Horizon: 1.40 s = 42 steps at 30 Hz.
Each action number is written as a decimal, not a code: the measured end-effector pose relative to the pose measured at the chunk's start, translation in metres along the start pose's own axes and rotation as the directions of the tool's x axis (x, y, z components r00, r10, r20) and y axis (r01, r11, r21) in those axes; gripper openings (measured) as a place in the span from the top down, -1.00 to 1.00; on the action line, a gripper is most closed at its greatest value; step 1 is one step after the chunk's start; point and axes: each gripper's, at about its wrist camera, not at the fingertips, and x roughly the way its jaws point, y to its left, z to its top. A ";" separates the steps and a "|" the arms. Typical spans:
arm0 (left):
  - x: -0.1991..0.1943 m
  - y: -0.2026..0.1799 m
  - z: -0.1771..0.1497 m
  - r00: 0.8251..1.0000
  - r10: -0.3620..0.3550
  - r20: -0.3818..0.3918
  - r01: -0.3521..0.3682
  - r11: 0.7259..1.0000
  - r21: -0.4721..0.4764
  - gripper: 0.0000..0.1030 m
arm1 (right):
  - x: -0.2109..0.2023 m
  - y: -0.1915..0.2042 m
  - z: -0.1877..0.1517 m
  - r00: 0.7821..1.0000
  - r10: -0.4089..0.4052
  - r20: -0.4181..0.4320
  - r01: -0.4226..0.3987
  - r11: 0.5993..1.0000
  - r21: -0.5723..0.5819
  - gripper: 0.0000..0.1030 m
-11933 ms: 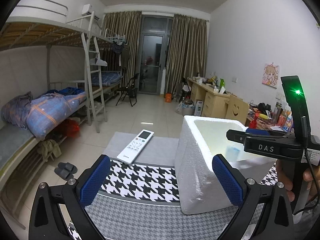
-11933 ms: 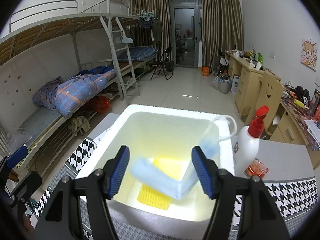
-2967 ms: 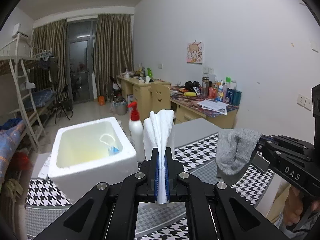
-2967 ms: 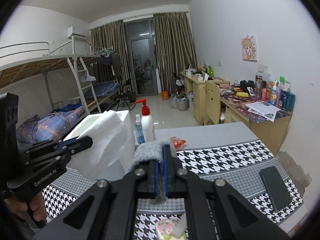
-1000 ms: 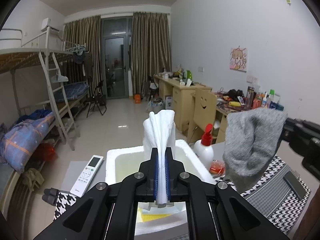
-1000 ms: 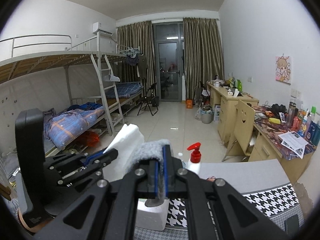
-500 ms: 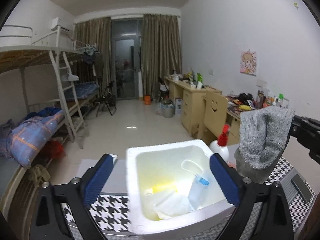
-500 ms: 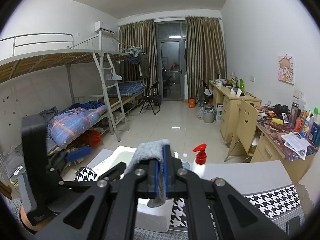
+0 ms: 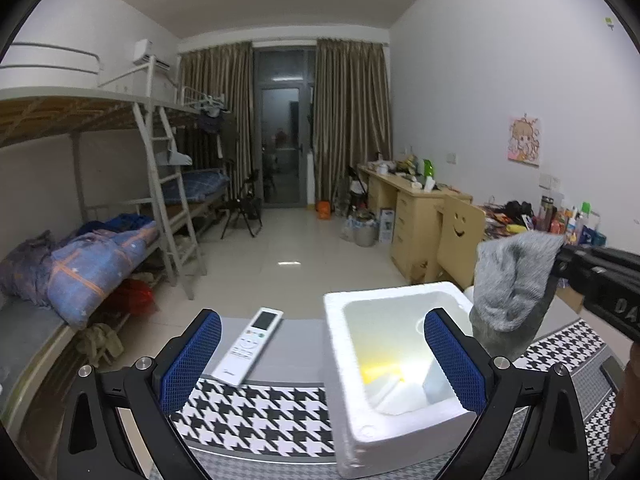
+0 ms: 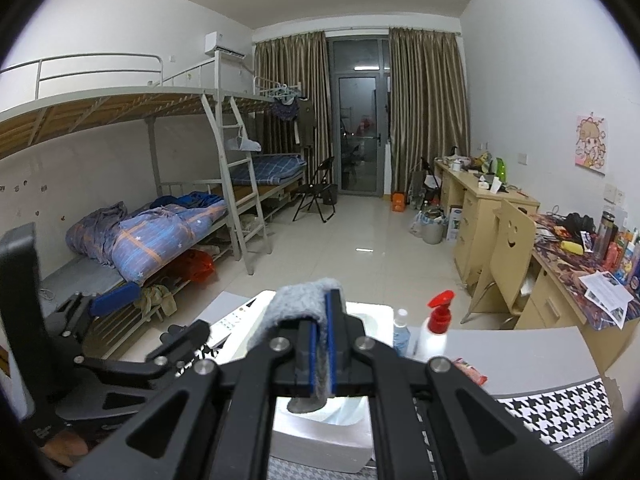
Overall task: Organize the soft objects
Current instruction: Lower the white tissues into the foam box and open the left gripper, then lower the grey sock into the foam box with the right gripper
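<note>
A white foam box (image 9: pixel 352 408) stands on the houndstooth table; a yellow cloth (image 9: pixel 380 370) and pale soft items lie inside. My left gripper (image 9: pixel 320 354) is open and empty, low over the table, its right finger over the box. My right gripper (image 10: pixel 321 350) is shut on a grey fuzzy sock (image 10: pixel 296 304), held above the box (image 10: pixel 320 436). In the left wrist view the sock (image 9: pixel 512 280) hangs from the right gripper beside the box's far right corner.
A white remote (image 9: pixel 248 346) lies on the grey table part left of the box. A red-topped spray bottle (image 10: pixel 436 330) and a small blue-capped bottle (image 10: pixel 400 332) stand behind the box. A red packet (image 10: pixel 470 372) lies to the right.
My left gripper opened and dropped the white cloth into the box, then shifted left. My right gripper carried the grey sock over the box.
</note>
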 end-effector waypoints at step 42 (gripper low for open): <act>0.003 0.026 -0.024 0.999 -0.004 -0.047 0.002 0.999 -0.040 -0.98 | 0.070 0.009 -0.042 0.953 -0.058 -0.297 0.031 0.995 -0.095 -0.24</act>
